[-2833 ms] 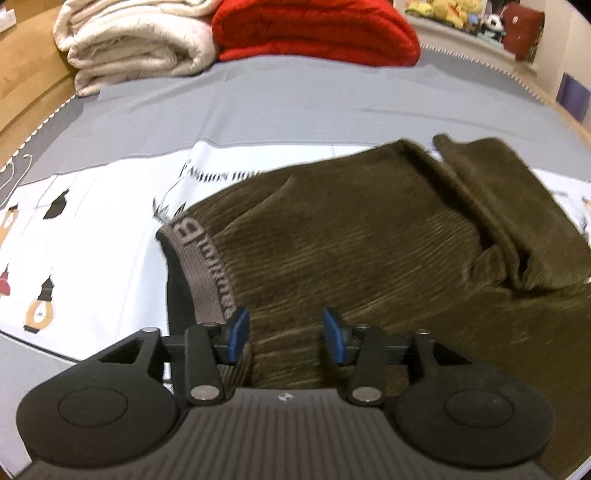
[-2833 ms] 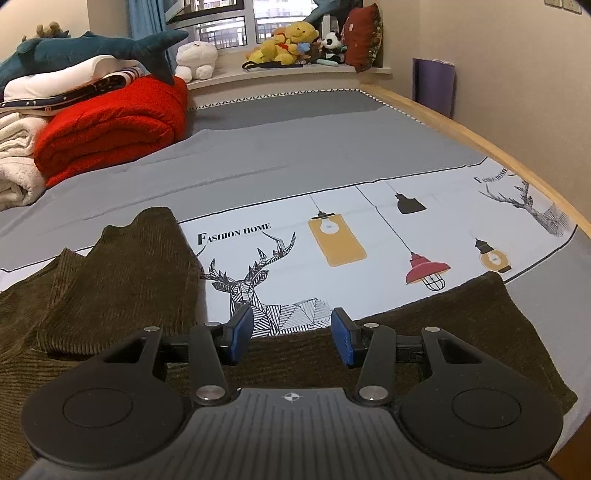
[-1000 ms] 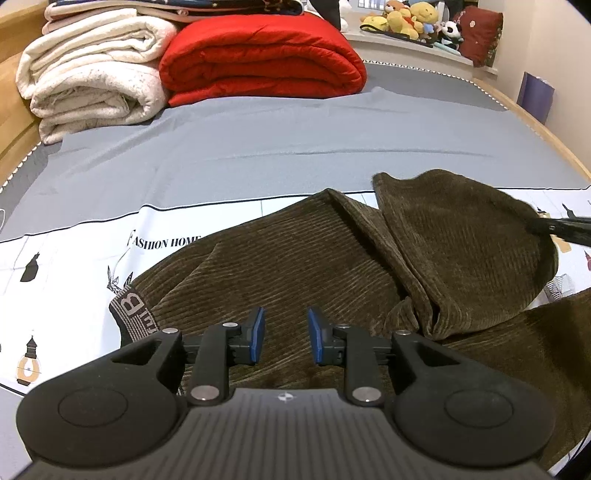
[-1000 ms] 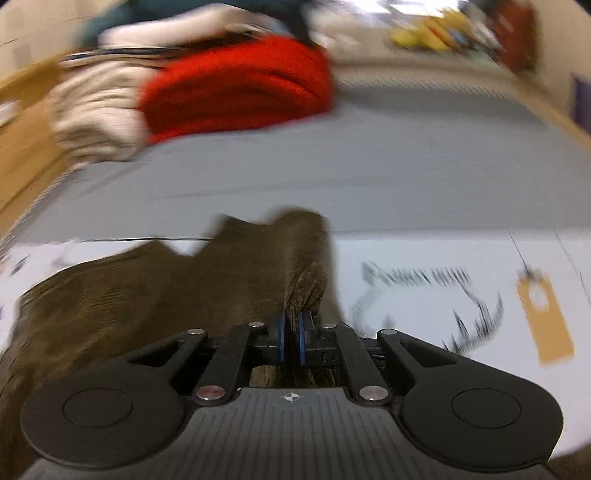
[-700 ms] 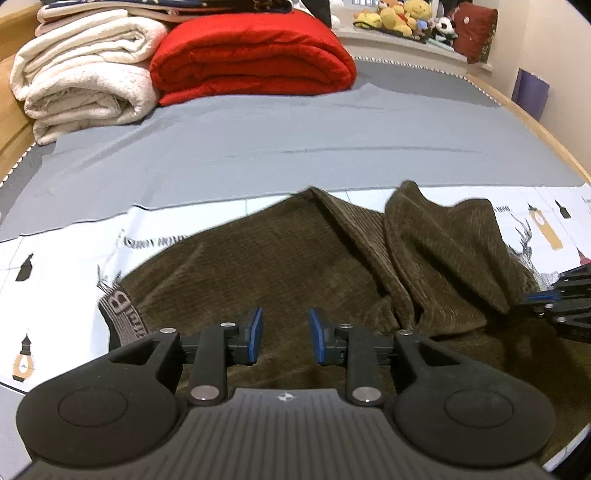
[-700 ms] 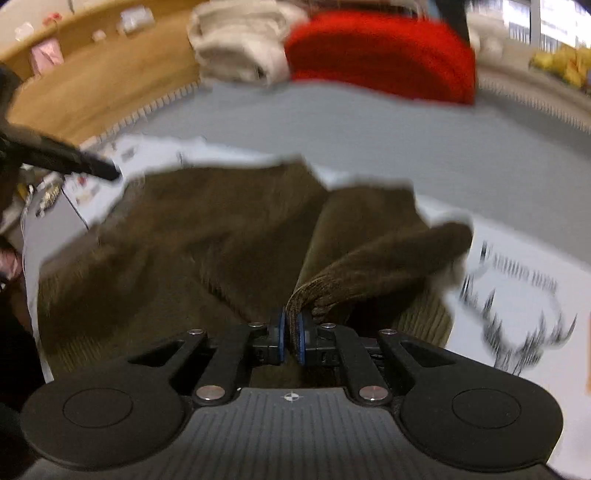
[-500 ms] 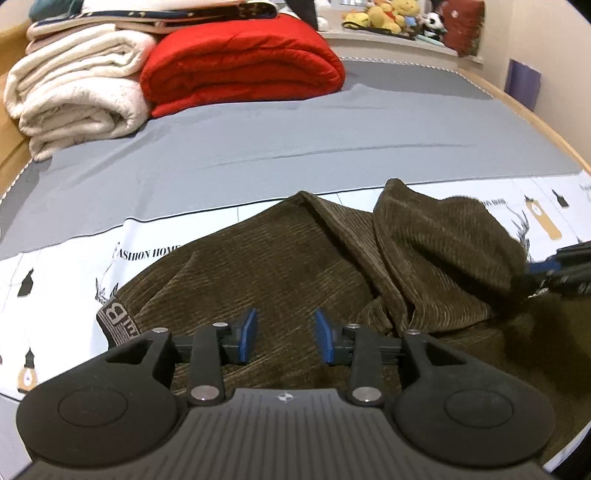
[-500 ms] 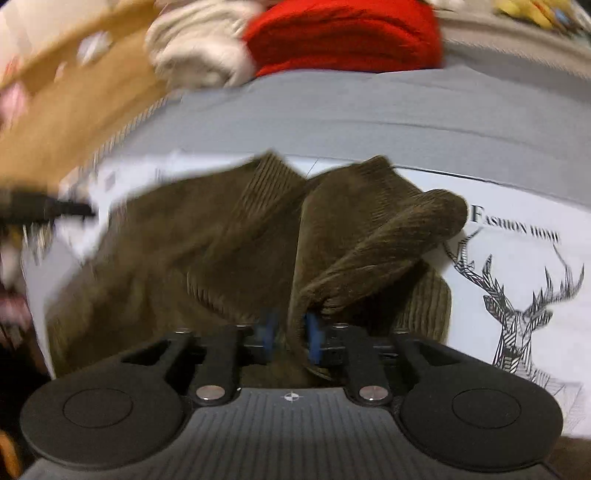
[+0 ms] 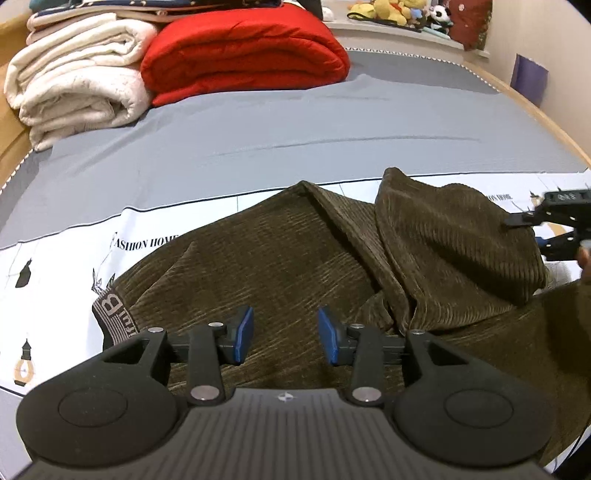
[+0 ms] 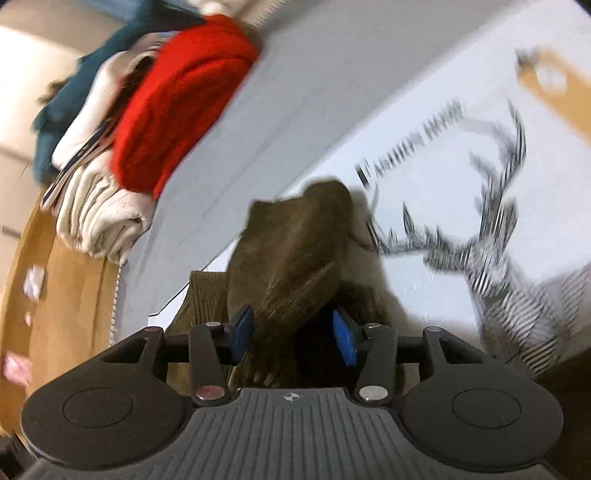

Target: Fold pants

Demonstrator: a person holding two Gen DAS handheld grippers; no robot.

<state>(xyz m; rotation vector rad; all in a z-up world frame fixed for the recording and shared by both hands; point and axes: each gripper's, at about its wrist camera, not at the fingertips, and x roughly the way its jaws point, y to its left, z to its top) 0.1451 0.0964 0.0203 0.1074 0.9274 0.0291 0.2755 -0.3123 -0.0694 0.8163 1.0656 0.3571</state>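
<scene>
Roughly centre of the left wrist view: dark olive-brown corduroy pants spread across a bed covered by a grey sheet with a white printed panel carrying lamp and deer drawings and the lettering "FASHION HOME". A grey lettered waistband sits at 9 o'clock of the garment. One pant leg is doubled over onto the body of the pants at 3 o'clock, its fold bunched and uneven.

Left gripper: blue pads well apart, holding nothing, hovering over the cloth near the waist end.

Right gripper: seen at 3 o'clock in the left view beside the folded leg's edge. Its own view is tilted and motion-blurred. Pads spread wide; a lobe of the corduroy lies between them, but neither pad visibly presses on it.

Surroundings, 12 o'clock on the bed: a folded red quilt beside a rolled cream blanket, with striped bedding stacked on top. Soft toys line the far windowsill. A wooden bed frame rims the mattress at 2 o'clock, and a purple flat object leans at the wall.
</scene>
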